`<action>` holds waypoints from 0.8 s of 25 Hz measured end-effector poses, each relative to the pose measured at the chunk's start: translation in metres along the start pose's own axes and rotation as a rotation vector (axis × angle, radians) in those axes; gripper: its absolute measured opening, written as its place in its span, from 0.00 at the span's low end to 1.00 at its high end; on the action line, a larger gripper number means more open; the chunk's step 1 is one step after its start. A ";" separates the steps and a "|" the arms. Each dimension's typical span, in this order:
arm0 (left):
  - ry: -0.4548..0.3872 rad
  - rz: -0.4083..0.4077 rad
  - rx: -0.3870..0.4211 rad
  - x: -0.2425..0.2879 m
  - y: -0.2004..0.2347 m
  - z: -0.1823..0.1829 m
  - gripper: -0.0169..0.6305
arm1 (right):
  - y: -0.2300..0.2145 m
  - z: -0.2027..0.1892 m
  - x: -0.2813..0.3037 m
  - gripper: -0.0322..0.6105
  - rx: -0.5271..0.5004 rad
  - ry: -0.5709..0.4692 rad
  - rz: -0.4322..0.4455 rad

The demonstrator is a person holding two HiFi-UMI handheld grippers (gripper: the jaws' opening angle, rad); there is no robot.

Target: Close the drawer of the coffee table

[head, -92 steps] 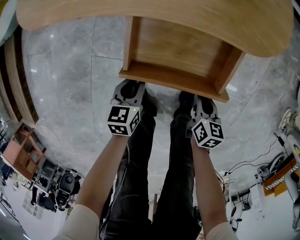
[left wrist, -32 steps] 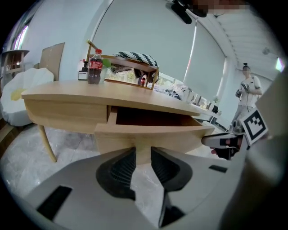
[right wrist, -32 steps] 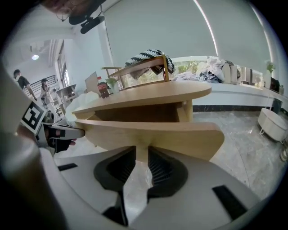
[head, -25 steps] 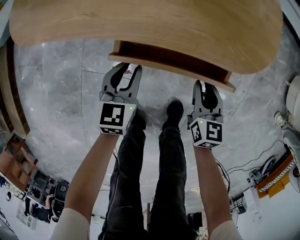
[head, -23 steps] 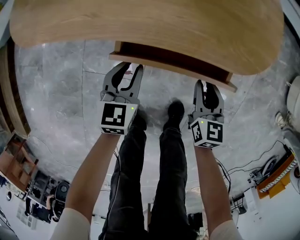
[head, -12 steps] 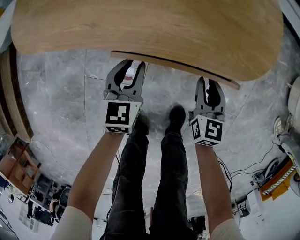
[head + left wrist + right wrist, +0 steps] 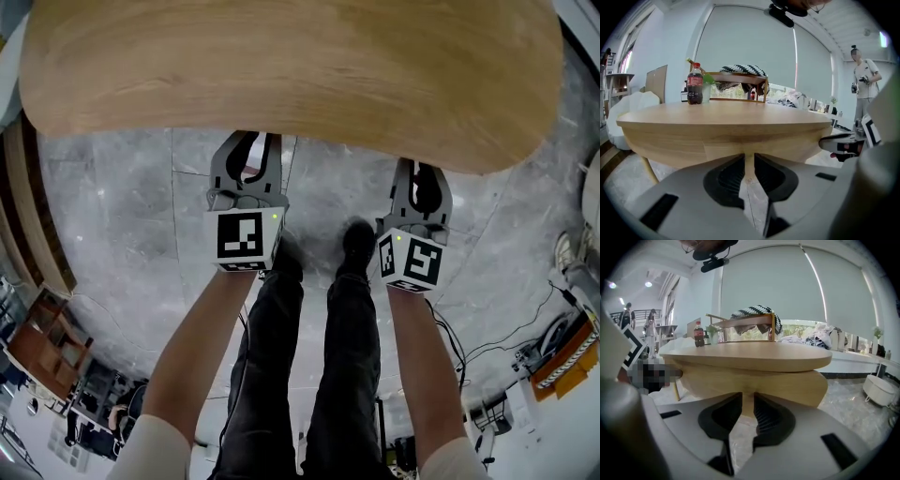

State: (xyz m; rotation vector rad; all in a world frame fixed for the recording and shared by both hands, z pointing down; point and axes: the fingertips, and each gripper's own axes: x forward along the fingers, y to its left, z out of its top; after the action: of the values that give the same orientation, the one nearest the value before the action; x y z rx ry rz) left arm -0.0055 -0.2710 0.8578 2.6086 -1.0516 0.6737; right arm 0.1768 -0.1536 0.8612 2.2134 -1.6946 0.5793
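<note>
The oval wooden coffee table top (image 7: 291, 66) fills the upper head view, and the drawer is hidden beneath it. In the gripper views the drawer front (image 7: 754, 144) (image 7: 754, 380) sits flush in the table's side. My left gripper (image 7: 251, 141) (image 7: 749, 159) has its tips under the table's near edge, right at the drawer front. Its jaws are closing, with a narrow gap and nothing between them. My right gripper (image 7: 420, 167) (image 7: 747, 399) stands the same way further right, its jaws also closing on nothing.
A cola bottle (image 7: 694, 84) and a wooden rack with striped cloth (image 7: 740, 77) stand on the table's far side. The person's legs and shoes (image 7: 356, 239) stand on grey stone floor between the grippers. Cables and gear (image 7: 562, 347) lie at right. Another person (image 7: 865, 79) stands far right.
The open drawer has slid in and vanished under the tabletop. Both grippers moved forward with it to the table's edge, and their jaws have narrowed.
</note>
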 end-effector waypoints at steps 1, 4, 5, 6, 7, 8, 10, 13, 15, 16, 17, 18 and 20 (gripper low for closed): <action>-0.006 0.002 -0.008 0.001 0.001 0.001 0.15 | -0.001 0.001 0.002 0.18 0.015 -0.001 -0.014; -0.024 0.004 -0.046 0.003 0.005 0.004 0.15 | -0.003 0.005 0.005 0.16 0.037 -0.014 -0.044; -0.028 0.002 -0.049 0.004 0.005 0.005 0.15 | -0.003 0.005 0.006 0.16 0.032 -0.019 -0.048; -0.030 -0.001 -0.048 0.005 0.005 0.006 0.15 | -0.004 0.006 0.008 0.17 0.027 -0.022 -0.049; -0.033 -0.004 -0.044 0.007 0.005 0.007 0.15 | -0.004 0.007 0.009 0.17 0.022 -0.025 -0.048; -0.037 -0.006 -0.039 0.008 0.006 0.008 0.15 | -0.004 0.008 0.010 0.17 0.016 -0.027 -0.047; -0.045 -0.007 -0.032 0.009 0.006 0.010 0.14 | -0.005 0.009 0.011 0.16 0.007 -0.032 -0.046; -0.056 -0.003 -0.035 0.013 0.005 0.009 0.14 | -0.008 0.008 0.014 0.16 -0.006 -0.047 -0.049; -0.062 -0.001 -0.031 0.018 0.004 0.008 0.14 | -0.011 0.007 0.017 0.16 -0.012 -0.057 -0.052; -0.064 -0.002 -0.025 0.019 0.004 0.009 0.14 | -0.012 0.008 0.019 0.16 -0.017 -0.062 -0.054; -0.065 -0.005 -0.016 0.021 0.005 0.011 0.14 | -0.011 0.009 0.020 0.16 -0.022 -0.066 -0.056; -0.067 -0.008 -0.007 0.021 0.006 0.012 0.14 | -0.011 0.011 0.022 0.16 -0.028 -0.071 -0.057; -0.070 -0.009 0.008 0.021 0.008 0.014 0.12 | -0.009 0.012 0.022 0.16 -0.042 -0.080 -0.059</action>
State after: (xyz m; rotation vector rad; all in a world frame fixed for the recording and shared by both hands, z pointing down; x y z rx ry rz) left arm 0.0064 -0.2947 0.8570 2.6594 -1.0580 0.5896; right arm 0.1926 -0.1758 0.8614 2.2765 -1.6574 0.4421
